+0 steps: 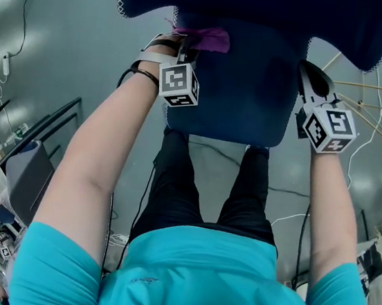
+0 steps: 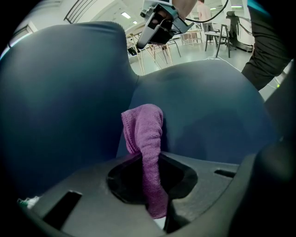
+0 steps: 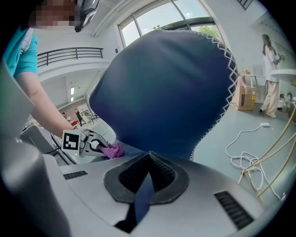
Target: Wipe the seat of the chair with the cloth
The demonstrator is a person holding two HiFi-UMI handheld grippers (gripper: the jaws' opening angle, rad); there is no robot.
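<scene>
Left gripper view: cloth [image 2: 147, 139] pinched, its end up at the back of the seat [image 2: 208, 106].
Your left gripper [image 2: 155, 203] is clamped on the purple cloth, free end at the crease below the backrest [image 2: 60, 83], probably to start the wipe from the back. Your right gripper [image 3: 141, 203] is closed on the seat's right edge, likely steadying the chair. The backrest crowds the cloth; a loose cable [image 3: 240, 155] lies on the floor [image 3: 252, 122], well apart.

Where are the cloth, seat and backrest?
cloth [image 2: 147, 134], left gripper view, bunched upper fold
seat [image 1: 240, 99], head view, bare middle of the cushion
backrest [image 1: 265, 12], head view, middle of its face
</scene>
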